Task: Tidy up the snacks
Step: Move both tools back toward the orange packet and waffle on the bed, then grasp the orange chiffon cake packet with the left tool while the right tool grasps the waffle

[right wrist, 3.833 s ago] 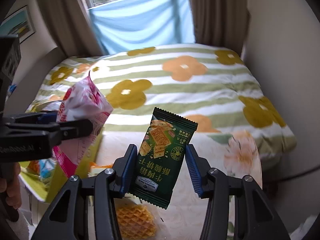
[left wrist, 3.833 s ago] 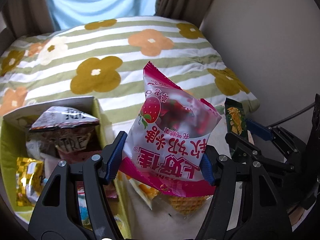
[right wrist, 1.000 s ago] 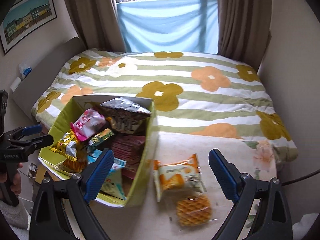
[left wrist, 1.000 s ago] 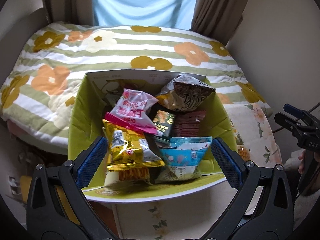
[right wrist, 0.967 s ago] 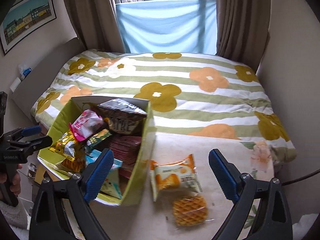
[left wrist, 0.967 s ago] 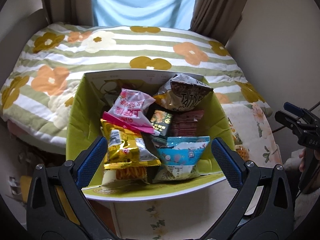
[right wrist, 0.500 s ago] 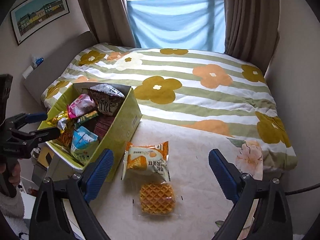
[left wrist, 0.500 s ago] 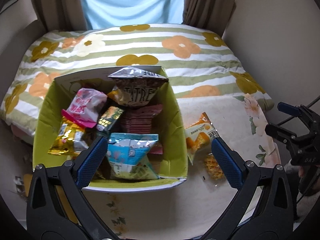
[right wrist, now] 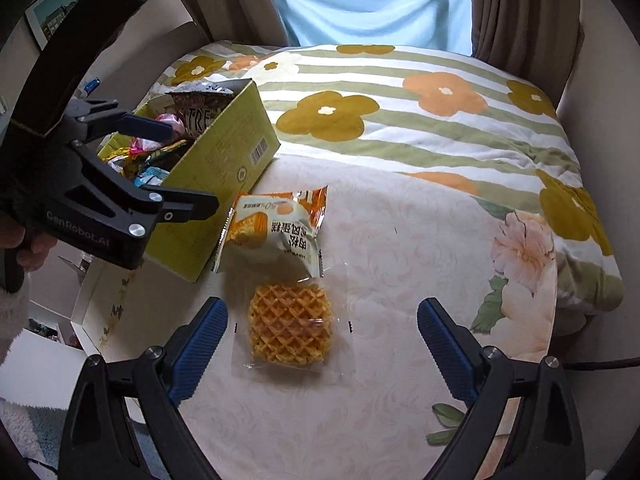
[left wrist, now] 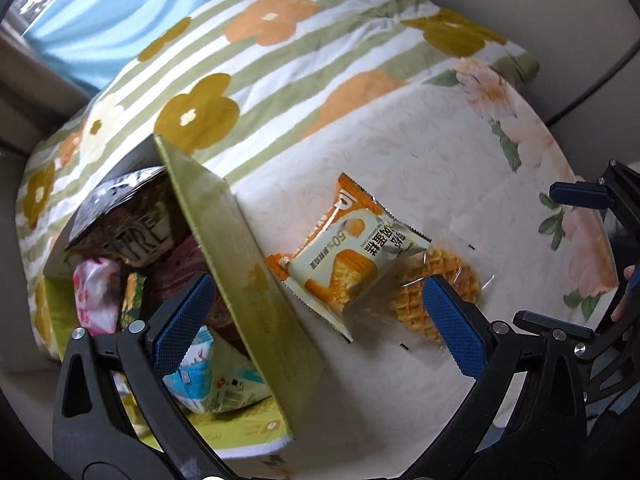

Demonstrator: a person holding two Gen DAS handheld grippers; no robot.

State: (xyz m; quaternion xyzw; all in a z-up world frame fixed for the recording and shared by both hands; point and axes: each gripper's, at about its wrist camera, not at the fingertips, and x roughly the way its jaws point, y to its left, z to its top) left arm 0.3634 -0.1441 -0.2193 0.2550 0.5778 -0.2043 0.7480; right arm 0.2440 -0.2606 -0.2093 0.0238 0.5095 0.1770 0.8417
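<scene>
Two snacks are left on the table [right wrist: 400,264], outside the green box [right wrist: 224,168]: an orange-and-white cake packet [right wrist: 276,228] and a clear-wrapped waffle [right wrist: 290,324]. In the right wrist view the packet lies at about 12 o'clock from the waffle, its lower edge overlapping the waffle's wrapper, with the box just beside it at 10 o'clock.

The left hand-held gripper [left wrist: 320,320] is wide open and empty, its blue pads framing the packet and the box wall. The right hand-held gripper [right wrist: 322,344] is also spread wide and empty, with the waffle lying between its fingers but untouched.

Judging by the layout, the step in hand is picking up these last two items. It would go best if each gripper took one: the right settling squarely over the waffle and closing across its flat sides without crushing it, the left shifting away from the box wall so that both pads clear the cardboard before closing on the puffy packet. Lifting the packet first should free the overlapped wrapper.

The left wrist view looks into the box, showing a brown bag [left wrist: 124,224], a pink bag [left wrist: 96,300] and a light blue bag [left wrist: 216,384] piled inside. The right wrist view shows instead the box's barcoded outer side, the whole waffle, and the striped flowered bed [right wrist: 420,96] at 12 o'clock.
</scene>
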